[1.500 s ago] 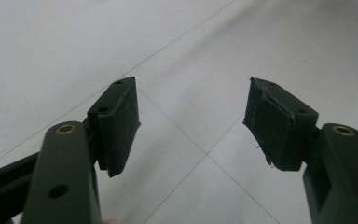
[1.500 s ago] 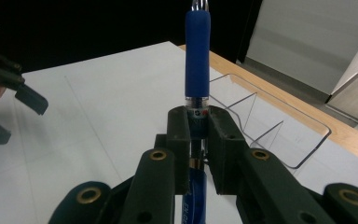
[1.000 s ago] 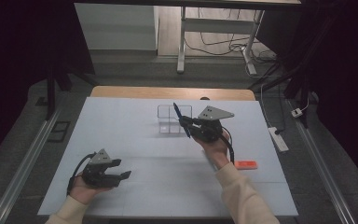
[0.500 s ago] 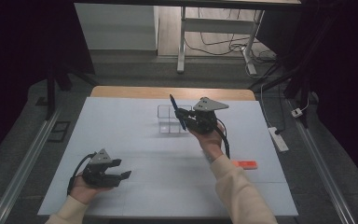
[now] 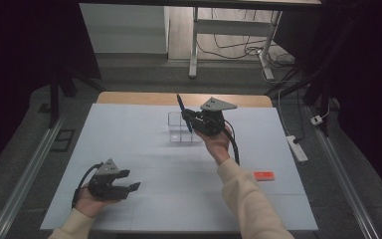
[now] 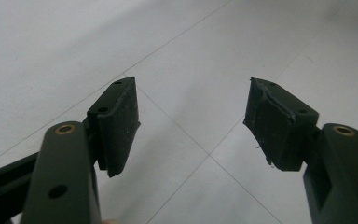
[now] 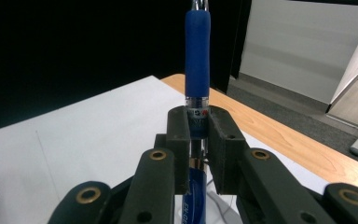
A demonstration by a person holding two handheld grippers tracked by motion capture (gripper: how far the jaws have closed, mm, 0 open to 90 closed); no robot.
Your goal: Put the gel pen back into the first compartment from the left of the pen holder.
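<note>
in the high view, the right tool (image 5: 188, 121) is held up over the far middle of the white worktop (image 5: 144, 149), clenched on a blue pen (image 5: 183, 112). the pen stands nearly upright, tilted a little to the far left, and sits above a clear plastic organiser (image 5: 179, 130) with open compartments that rests on the worktop. the person's right hand (image 5: 217, 144) carries the tool from below, with a cream sleeve (image 5: 251, 199) running to the near edge. the left tool (image 5: 129, 180) lies low at the near left, well apart from the pen, its jaws released with nothing between them, and the left hand (image 5: 87, 201) grips it from behind. a small orange-red object (image 5: 264, 176) lies flat on the worktop at the near right. a white power strip (image 5: 297, 148) rests on the floor just off the worktop's right edge.

in the left gripper view, the left tool (image 6: 193, 119) has its 2 black pads (image 6: 119, 121) spread wide apart over the bare white worktop (image 6: 65, 51), where thin lines cross.

in the right gripper view, the right tool (image 7: 199, 140) grasps the blue pen (image 7: 197, 70) by its barrel, just below the rubber grip. the pen rises straight up between the pads, its clear lower part showing print. the white worktop (image 7: 74, 130) lies behind, with its wooden edge (image 7: 279, 135) beyond.
</note>
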